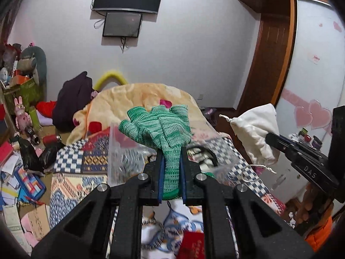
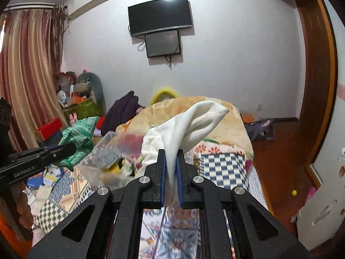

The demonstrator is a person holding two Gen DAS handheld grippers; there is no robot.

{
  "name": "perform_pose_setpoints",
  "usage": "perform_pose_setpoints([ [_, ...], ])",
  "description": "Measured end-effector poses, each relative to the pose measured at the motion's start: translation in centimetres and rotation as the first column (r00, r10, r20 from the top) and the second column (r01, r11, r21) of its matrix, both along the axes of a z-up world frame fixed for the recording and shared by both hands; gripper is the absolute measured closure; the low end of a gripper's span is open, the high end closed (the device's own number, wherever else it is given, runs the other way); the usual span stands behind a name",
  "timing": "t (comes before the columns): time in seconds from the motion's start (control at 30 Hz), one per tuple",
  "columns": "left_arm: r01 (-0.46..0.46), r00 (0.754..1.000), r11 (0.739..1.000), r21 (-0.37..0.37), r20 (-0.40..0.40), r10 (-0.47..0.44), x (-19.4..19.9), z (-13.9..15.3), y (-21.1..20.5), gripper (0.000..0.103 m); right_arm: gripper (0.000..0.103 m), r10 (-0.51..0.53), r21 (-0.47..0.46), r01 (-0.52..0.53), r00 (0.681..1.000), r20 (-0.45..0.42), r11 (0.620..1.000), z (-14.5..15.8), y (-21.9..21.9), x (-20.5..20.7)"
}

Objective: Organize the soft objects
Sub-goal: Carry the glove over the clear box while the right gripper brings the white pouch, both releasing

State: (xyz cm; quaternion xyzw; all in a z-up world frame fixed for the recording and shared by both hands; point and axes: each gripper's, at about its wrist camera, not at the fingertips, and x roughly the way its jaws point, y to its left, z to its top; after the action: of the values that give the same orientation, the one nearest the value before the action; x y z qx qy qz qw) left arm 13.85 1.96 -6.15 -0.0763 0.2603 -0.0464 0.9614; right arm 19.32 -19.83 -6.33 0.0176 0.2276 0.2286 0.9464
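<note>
Your left gripper (image 1: 171,151) is clamped on the green knitted glove (image 1: 160,125). The cuff sits pinched between the blue pads and the fingers fan upward at the centre of the left wrist frame. In the right wrist view the same glove (image 2: 78,138) appears at middle left, held at the tip of that gripper (image 2: 71,147).

Your right gripper (image 2: 171,153) is closed on the white drawstring pouch (image 2: 187,125). The fabric is squeezed between the pads and the body of the pouch rises to a point toward upper centre. From the left wrist view the pouch (image 1: 256,129) hangs at middle right, with its cord trailing below and the right gripper (image 1: 271,139) holding it from the right edge.

Both items are held in the air above the bed (image 2: 217,161), well apart from each other. A clear plastic container (image 2: 107,157) appears blurred behind and below the glove in the right wrist view. A peach blanket (image 1: 133,99) lies heaped at the far end of the bed. Two dark screens (image 2: 160,15) are mounted on the wall at upper centre.
</note>
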Motion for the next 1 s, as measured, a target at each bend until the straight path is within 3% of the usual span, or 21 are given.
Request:
perform_pose_setpoints([
  [0.33, -0.015, 0.998, 1.000, 0.014, -0.065, 0.016, 4.8, -2.2, 0.2, 0.091, 0.095, 0.021, -0.012, -0.021, 1.000, 0.021, 1.000, -0.4, 2.3, 2.3],
  [0.63, 0.010, 0.987, 1.000, -0.011, -0.162, -0.011, 8.0, -5.5, -0.4, 0.091, 0.095, 0.058, -0.097, -0.065, 0.996, -0.074, 0.993, -3.5, 4.6, 4.5],
  [1.0, 0.033, 0.975, 0.998, 0.044, -0.220, -0.022, 9.2, -7.6, -1.6, 0.090, 0.093, 0.069, -0.159, -0.097, 0.982, -0.175, 0.983, -5.1, 6.0, 5.6],
])
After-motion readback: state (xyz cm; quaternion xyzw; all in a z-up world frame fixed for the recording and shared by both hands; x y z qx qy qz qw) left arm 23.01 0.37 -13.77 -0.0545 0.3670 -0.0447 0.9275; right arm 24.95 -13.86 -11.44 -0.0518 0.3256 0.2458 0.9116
